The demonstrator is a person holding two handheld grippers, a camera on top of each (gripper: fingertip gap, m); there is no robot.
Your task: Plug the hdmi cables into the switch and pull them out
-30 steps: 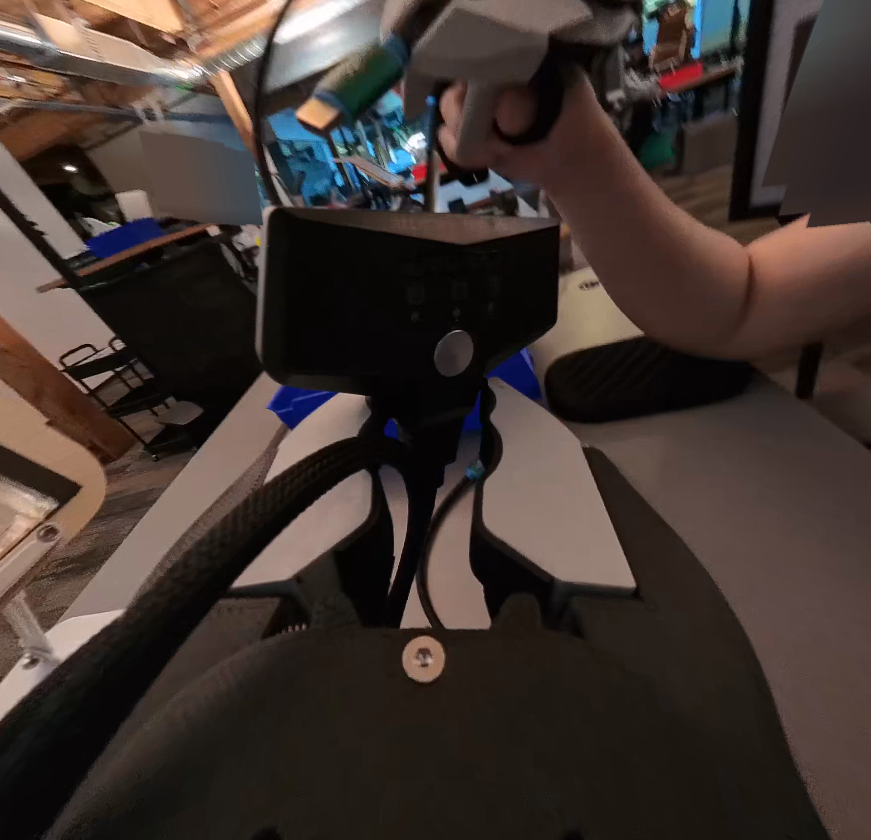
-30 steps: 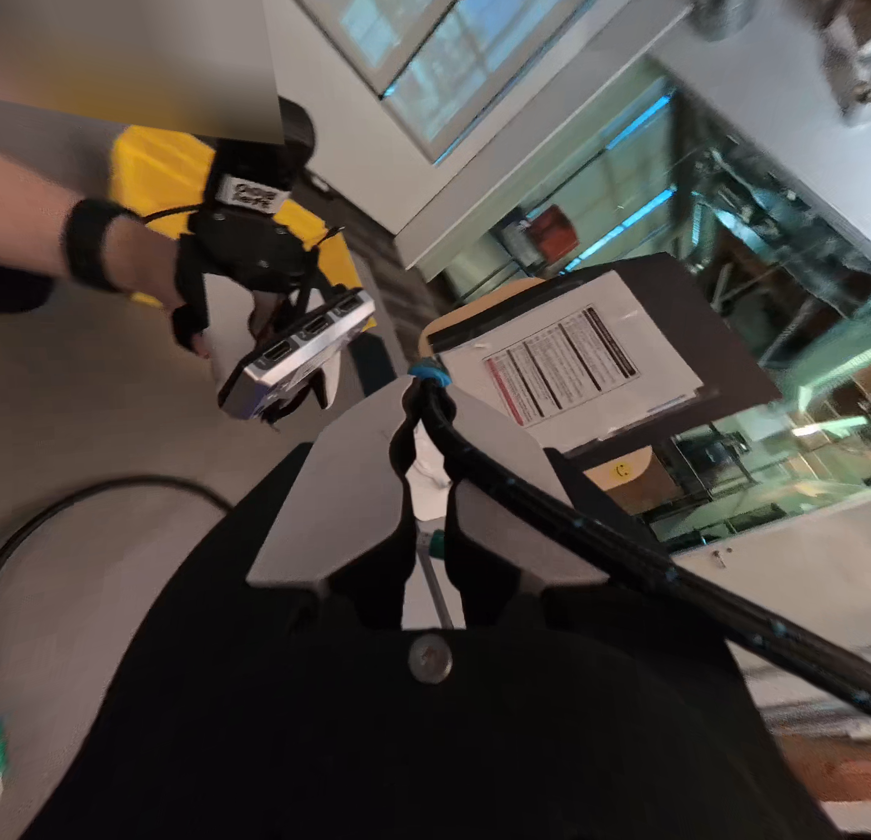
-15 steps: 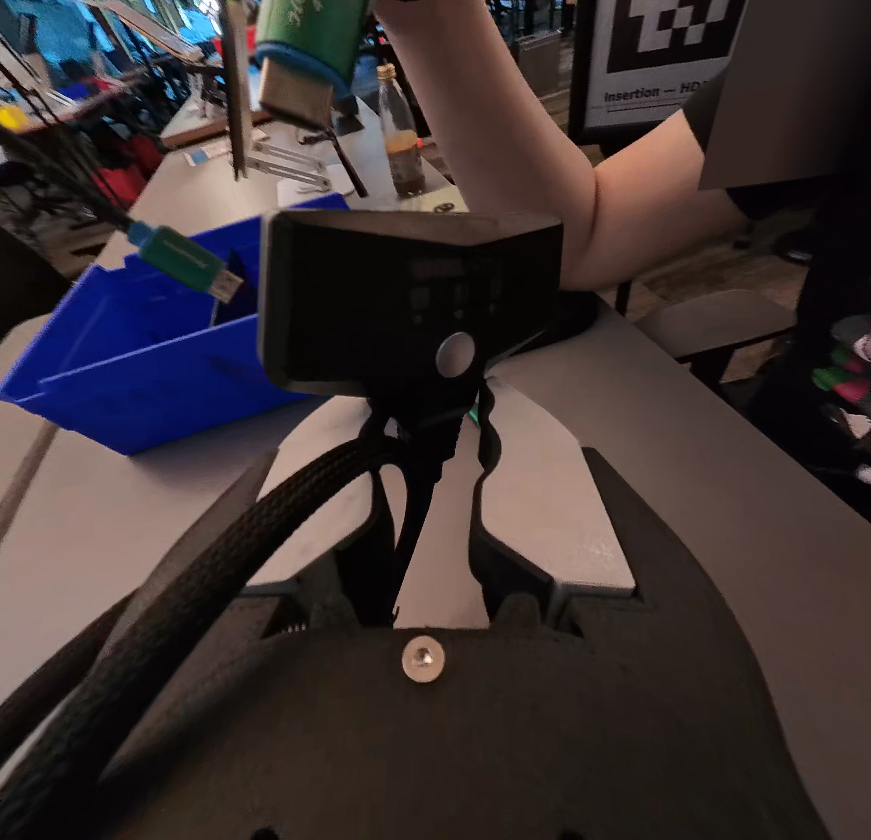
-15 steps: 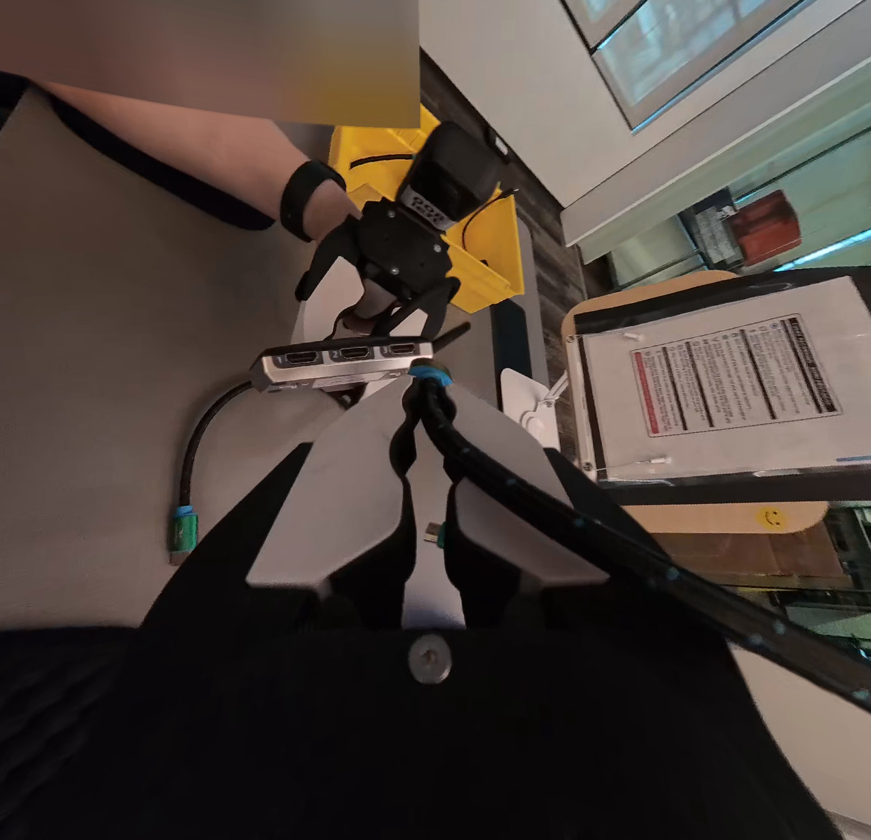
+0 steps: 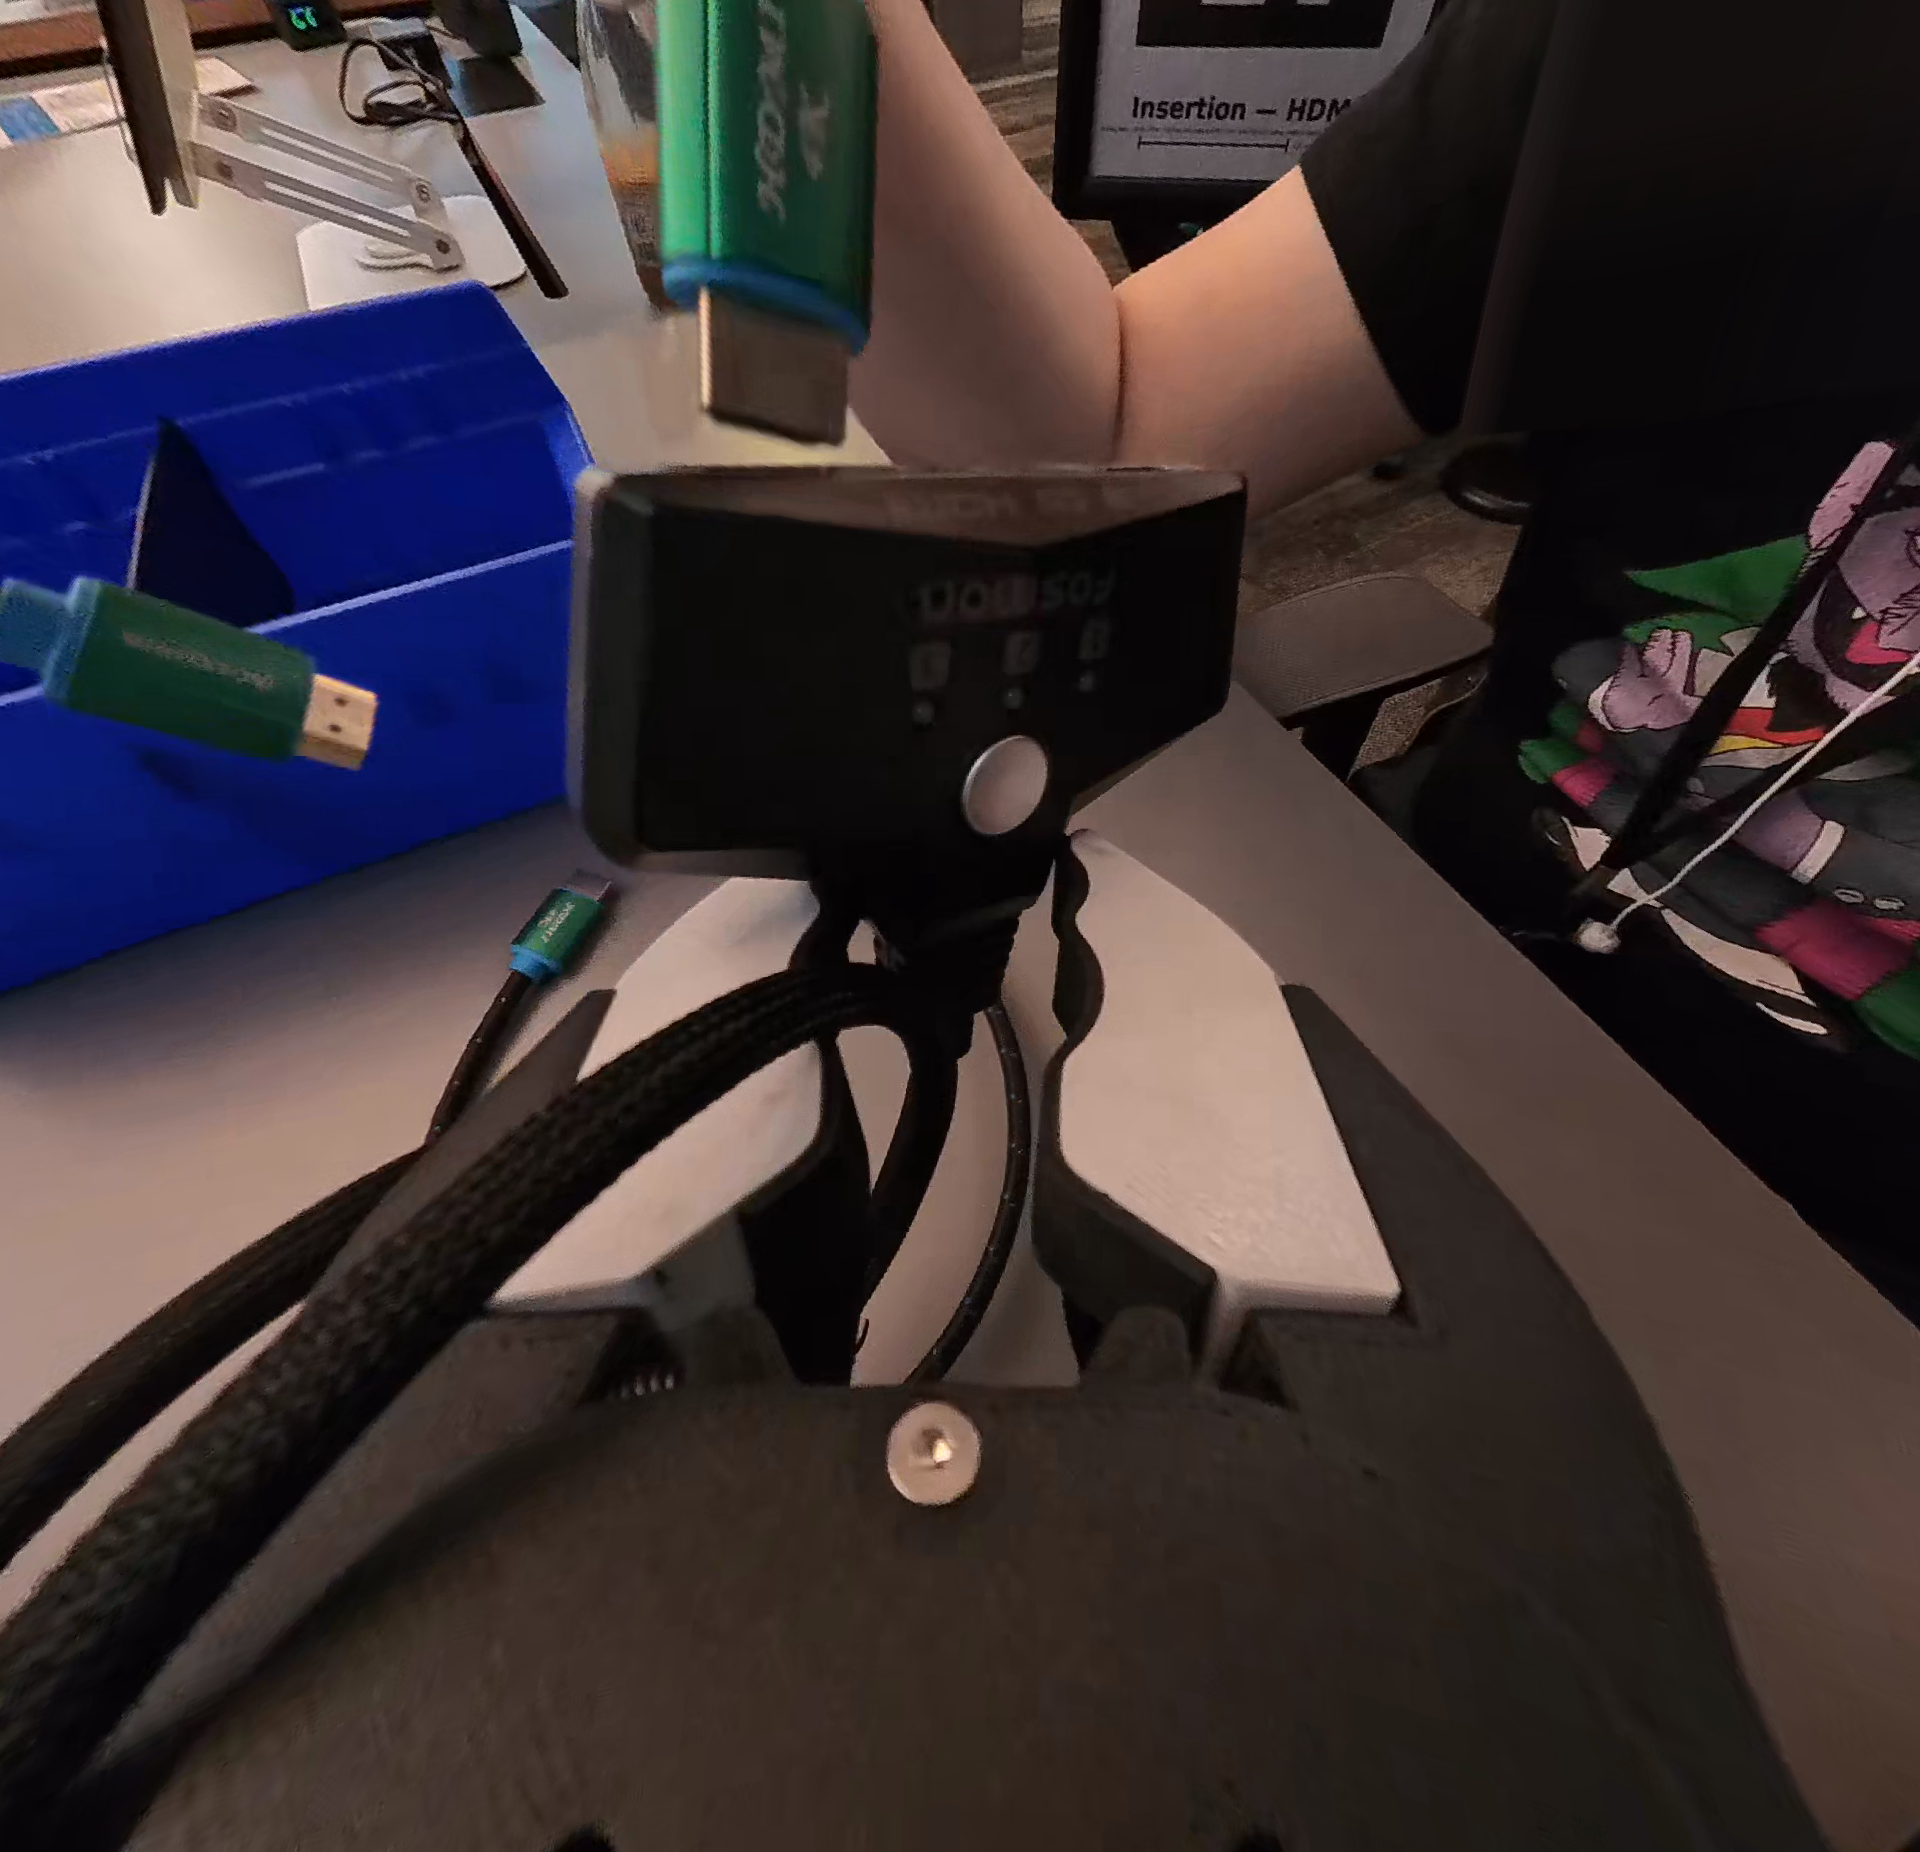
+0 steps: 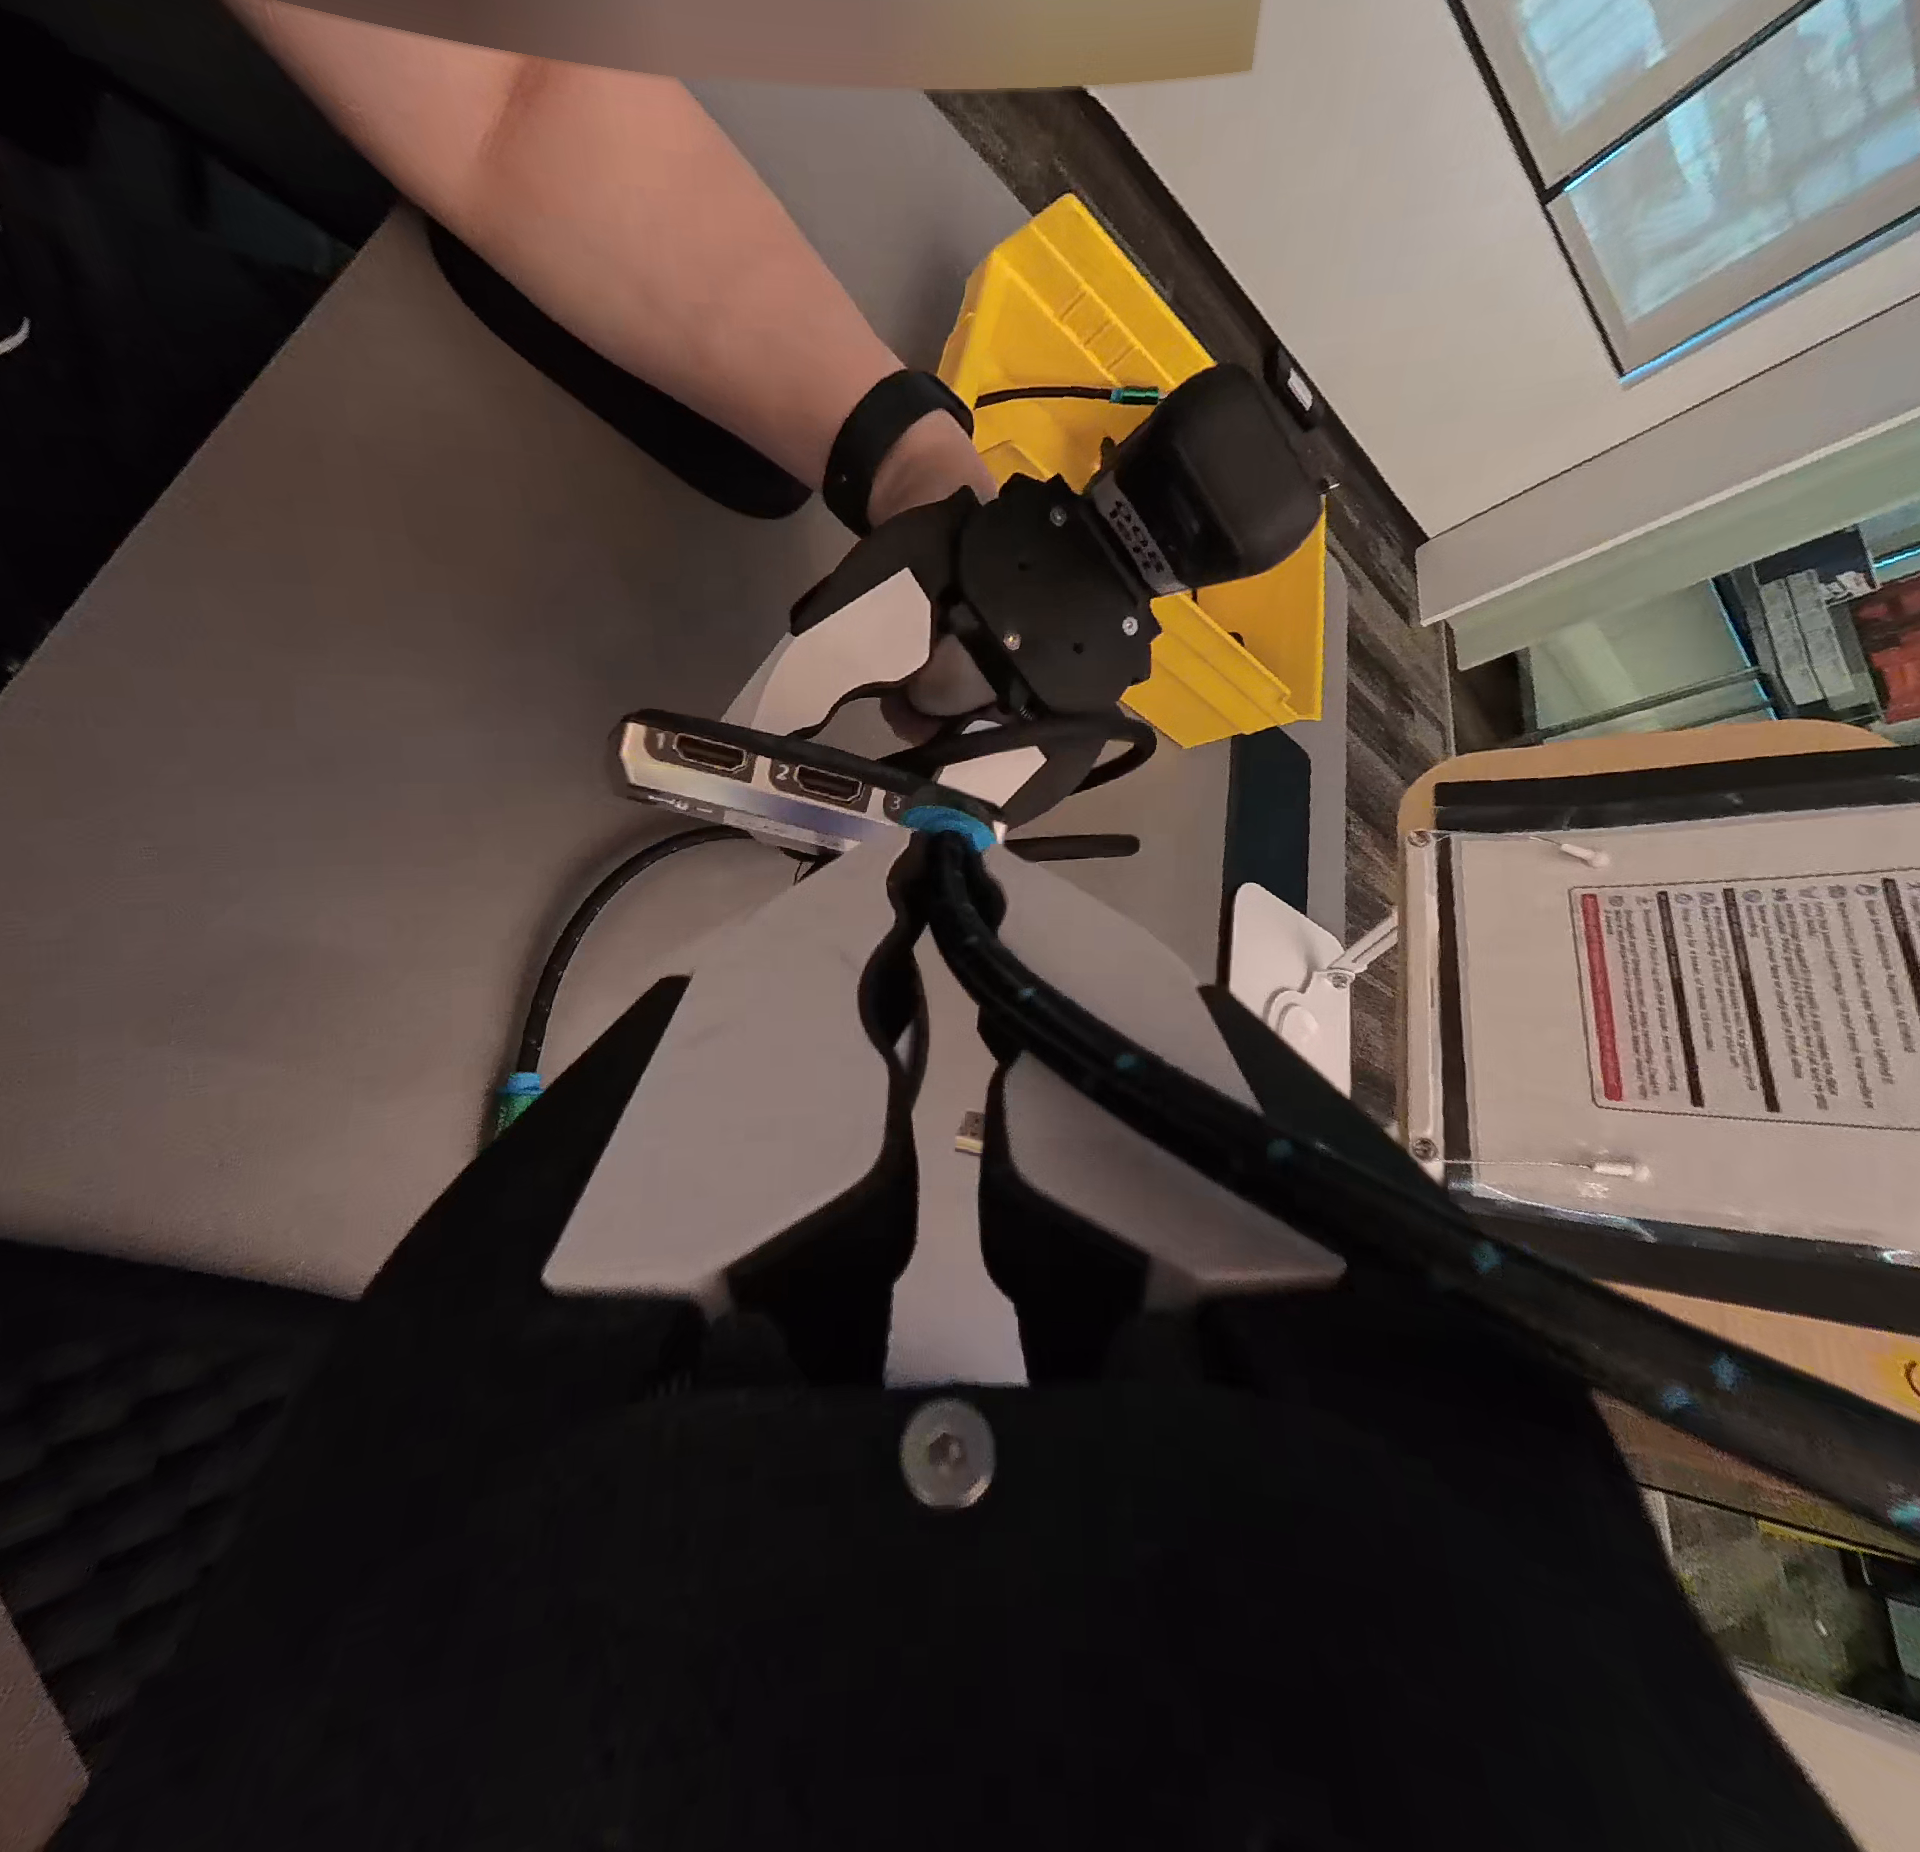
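Hovering plug (image 5: pixel 767 155) above finger-held switch (image 5: pixel 904 659)

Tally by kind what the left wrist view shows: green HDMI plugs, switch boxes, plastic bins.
Green-shelled HDMI plugs: 3 (upper plug, left plug, tabletop plug)
Black rectangular HDMI switch: 1
Blue plastic bin: 1
Total: 5

Blue bin (image 5: pixel 260 597) crowds the switch's (image 5: pixel 904 659) left; bare table (image 5: pixel 1558 1127) opens right.

Blue bin (image 5: pixel 312 514), yellow bin (image 6: pixel 1101 348).
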